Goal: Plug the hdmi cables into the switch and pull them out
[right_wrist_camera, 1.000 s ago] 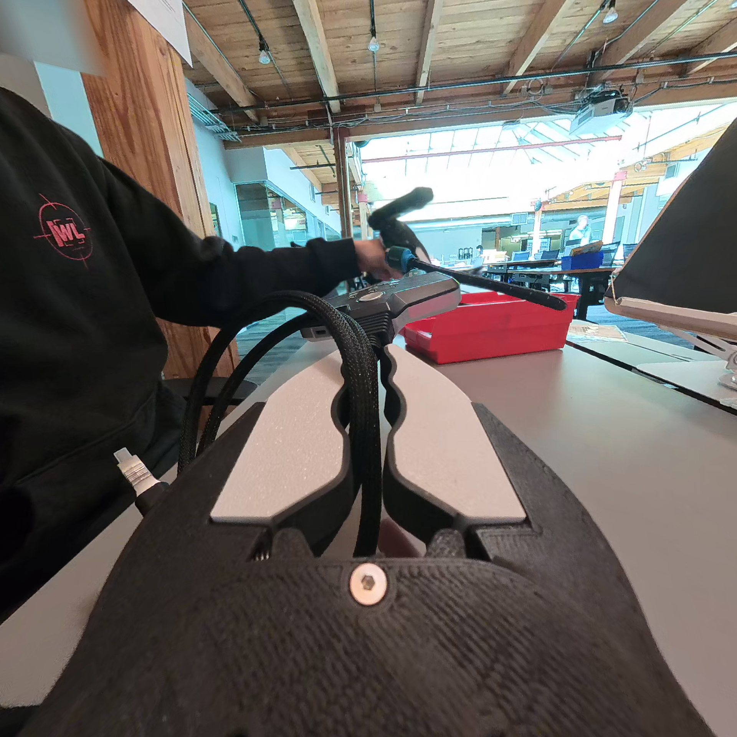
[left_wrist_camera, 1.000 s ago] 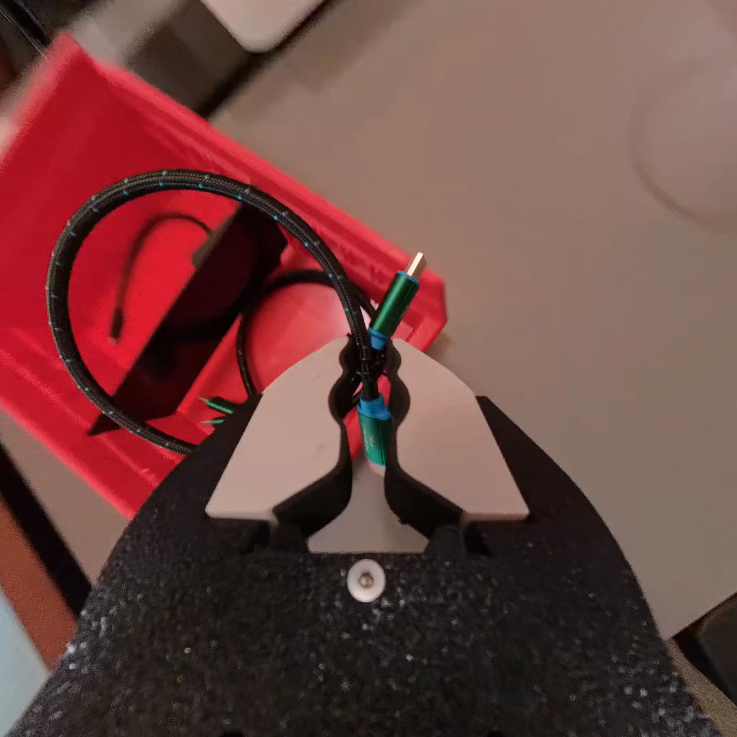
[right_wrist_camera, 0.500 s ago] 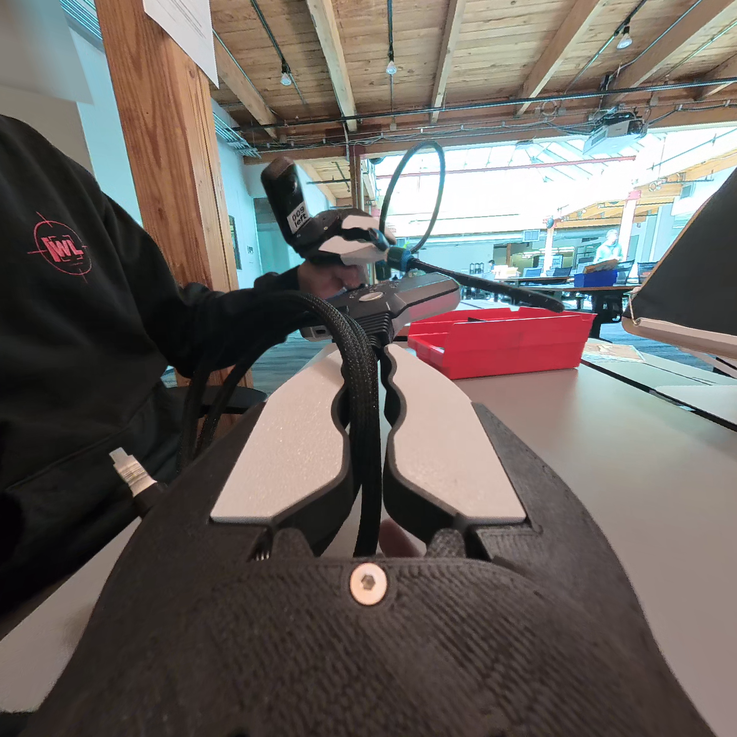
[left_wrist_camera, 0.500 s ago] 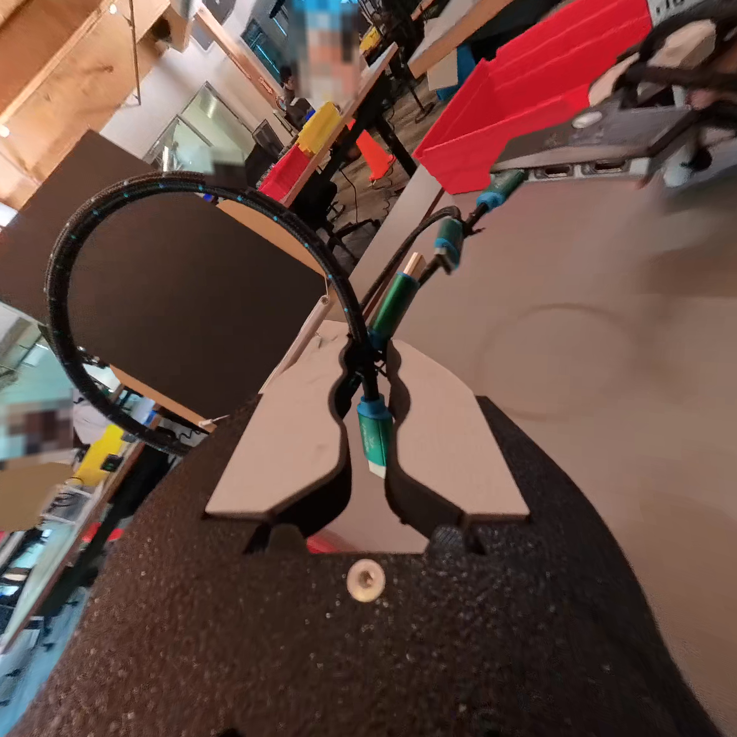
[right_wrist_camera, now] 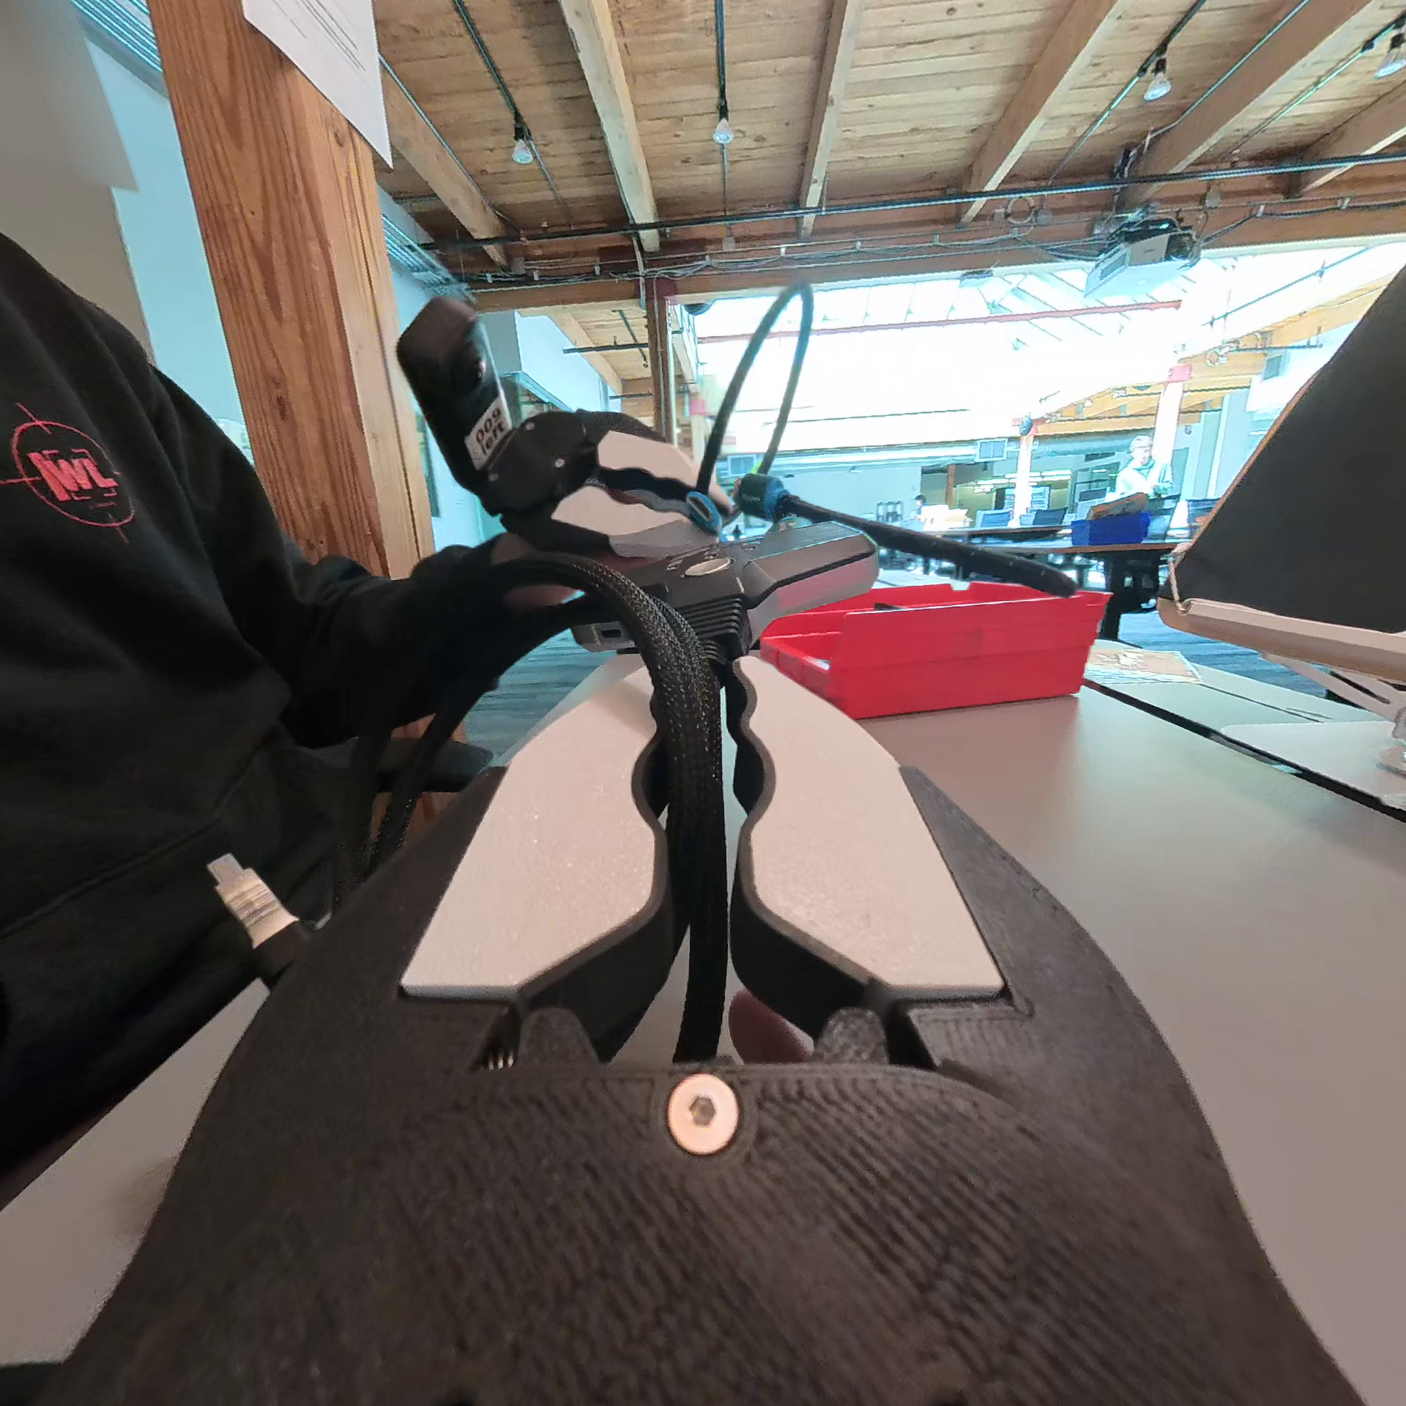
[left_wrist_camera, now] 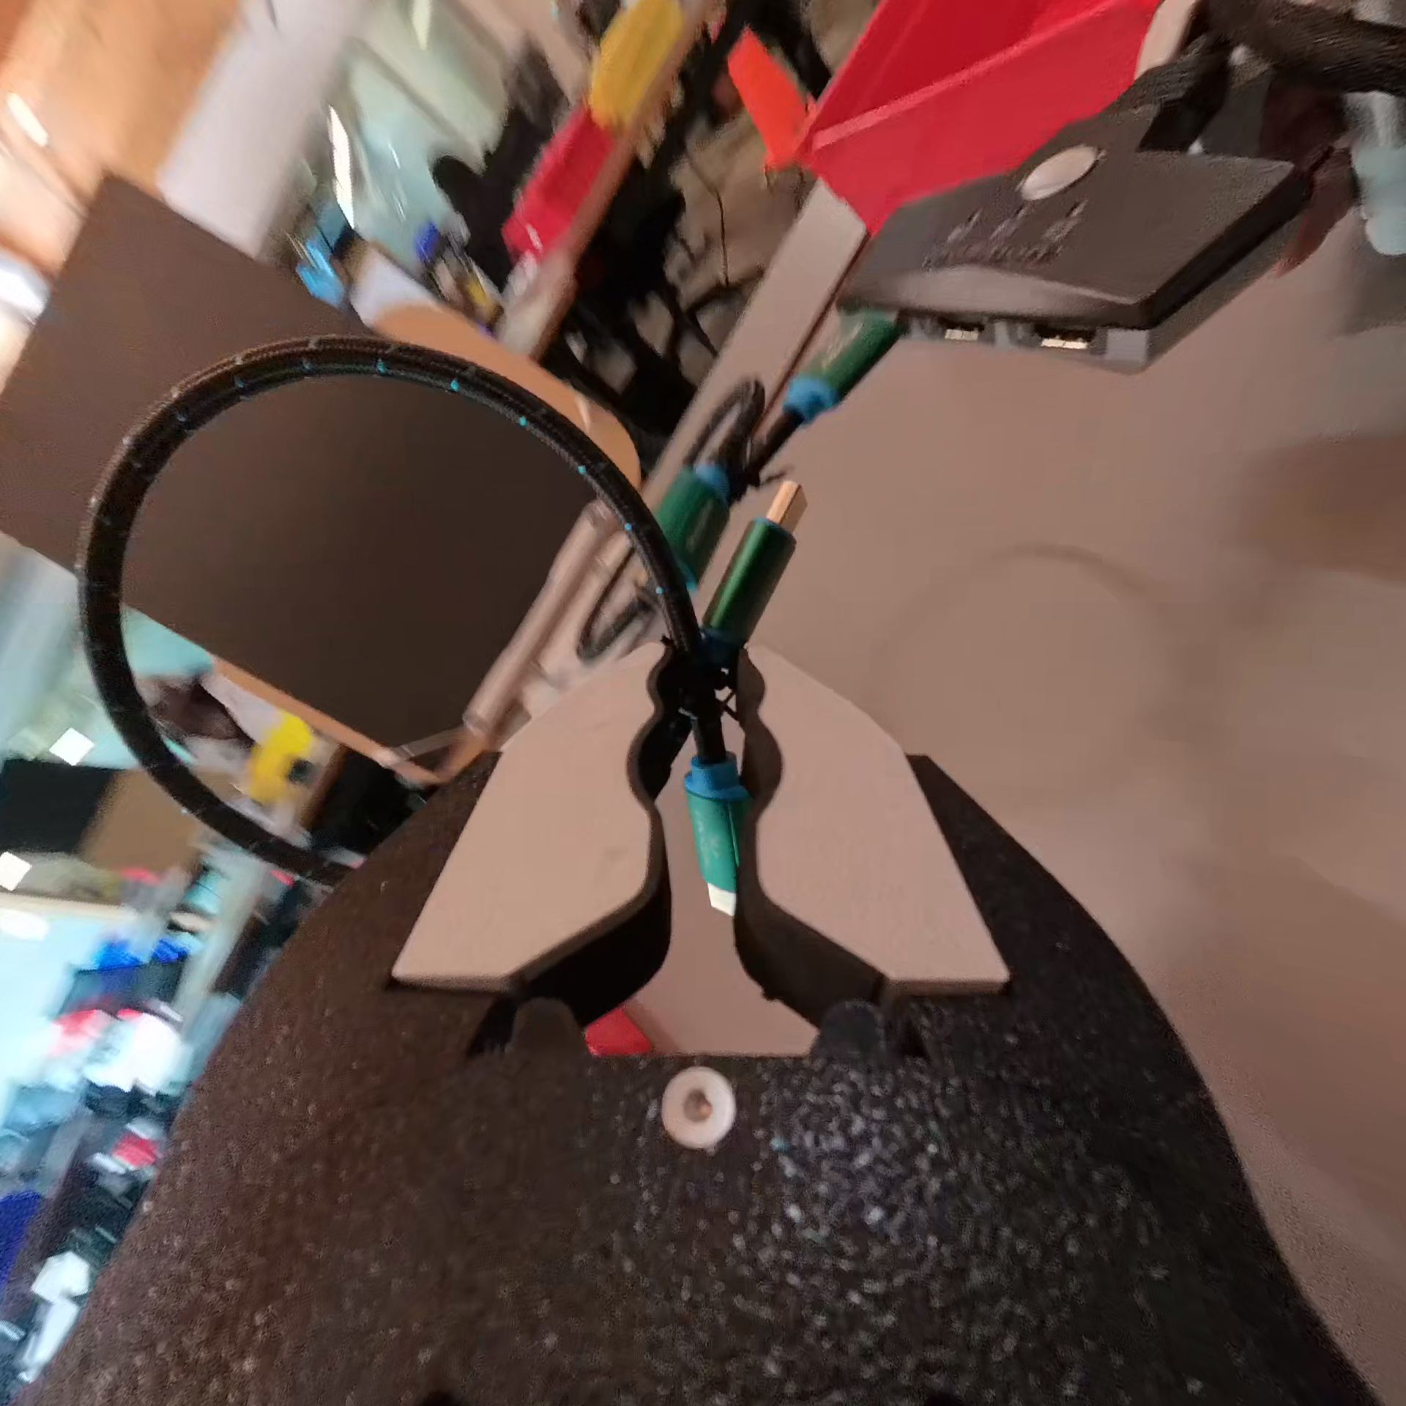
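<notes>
My left gripper (left_wrist_camera: 704,669) is shut on a black braided hdmi cable (left_wrist_camera: 114,563) that loops out to the left. One green plug (left_wrist_camera: 749,567) points forward with its gold tip toward the switch (left_wrist_camera: 1065,243); the cable's other plug (left_wrist_camera: 711,837) lies between the fingers. The dark switch hangs at upper right with another green plug (left_wrist_camera: 844,350) in its leftmost port and two ports beside it empty. My right gripper (right_wrist_camera: 723,669) is shut on the switch's thick black cable (right_wrist_camera: 692,799) and holds the switch (right_wrist_camera: 761,578) above the table. The left gripper (right_wrist_camera: 609,494) shows just behind the switch.
A red bin (right_wrist_camera: 928,647) stands on the grey table (right_wrist_camera: 1141,875) beyond the switch. A person's black sleeve (right_wrist_camera: 228,647) fills the left. A dark angled board (right_wrist_camera: 1331,494) on a stand is at the right. A wooden post (right_wrist_camera: 289,266) rises behind.
My left gripper swung away from the red bin with the cable and turned toward the switch, which now looks closer and larger. The right gripper has held still.
</notes>
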Tool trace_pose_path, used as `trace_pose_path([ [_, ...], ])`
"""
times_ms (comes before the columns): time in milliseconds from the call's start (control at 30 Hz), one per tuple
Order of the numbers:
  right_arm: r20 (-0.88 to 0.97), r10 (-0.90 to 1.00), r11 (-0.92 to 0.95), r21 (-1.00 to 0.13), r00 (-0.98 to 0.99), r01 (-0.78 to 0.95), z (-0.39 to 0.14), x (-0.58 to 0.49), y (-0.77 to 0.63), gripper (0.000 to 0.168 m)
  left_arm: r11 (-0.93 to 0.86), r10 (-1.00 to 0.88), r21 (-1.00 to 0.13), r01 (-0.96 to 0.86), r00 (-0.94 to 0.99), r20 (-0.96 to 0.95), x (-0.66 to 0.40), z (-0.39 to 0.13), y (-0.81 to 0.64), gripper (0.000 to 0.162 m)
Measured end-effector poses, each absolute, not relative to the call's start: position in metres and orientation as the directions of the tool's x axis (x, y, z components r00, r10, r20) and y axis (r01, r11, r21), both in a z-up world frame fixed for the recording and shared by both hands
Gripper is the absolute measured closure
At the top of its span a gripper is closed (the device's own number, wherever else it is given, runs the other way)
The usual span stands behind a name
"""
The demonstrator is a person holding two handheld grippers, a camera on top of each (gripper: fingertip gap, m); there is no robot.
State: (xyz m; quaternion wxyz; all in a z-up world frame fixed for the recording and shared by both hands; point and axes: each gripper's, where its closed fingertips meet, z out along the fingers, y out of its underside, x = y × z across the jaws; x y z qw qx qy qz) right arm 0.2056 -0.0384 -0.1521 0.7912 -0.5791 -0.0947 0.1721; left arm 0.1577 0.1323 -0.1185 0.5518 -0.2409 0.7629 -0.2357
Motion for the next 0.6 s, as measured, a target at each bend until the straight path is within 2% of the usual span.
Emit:
trace_pose_path([
  [67,-0.049,0.363,0.285,-0.945,0.93,-0.161,-0.15,0.21,-0.042,0.154,0.673,-0.736,-0.692,-0.259,-0.322,-0.595,0.153,-0.127,0.138,0.148],
  [133,-0.05,0.349,0.31,-0.936,0.936,-0.166,-0.147,0.214,-0.046,0.154,0.551,-0.817,-0.708,-0.442,-0.459,-0.35,0.139,-0.15,0.134,0.149],
  [167,-0.053,0.348,0.321,-0.931,0.936,-0.172,-0.146,0.216,-0.048,0.157,0.503,-0.83,-0.663,-0.555,-0.525,-0.191,0.127,-0.166,0.13,0.148],
  [233,-0.052,0.348,0.344,-0.922,0.936,-0.179,-0.142,0.217,-0.051,0.157,0.485,-0.803,-0.491,-0.724,-0.591,0.078,0.101,-0.2,0.128,0.148],
  [300,-0.049,0.355,0.355,-0.917,0.934,-0.182,-0.14,0.216,-0.052,0.157,0.517,-0.771,-0.379,-0.767,-0.61,0.184,0.089,-0.225,0.129,0.148],
  [400,-0.04,0.365,0.349,-0.921,0.93,-0.176,-0.141,0.213,-0.051,0.156,0.582,-0.723,-0.273,-0.766,-0.641,0.256,0.081,-0.253,0.126,0.147],
  [533,-0.043,0.368,0.331,-0.927,0.929,-0.174,-0.144,0.211,-0.048,0.156,0.66,-0.673,-0.339,-0.67,-0.728,0.13,0.104,-0.274,0.125,0.145],
  [600,-0.042,0.367,0.326,-0.93,0.929,-0.17,-0.145,0.211,-0.048,0.157,0.681,-0.685,-0.372,-0.631,-0.729,-0.018,0.119,-0.277,0.136,0.126],
])
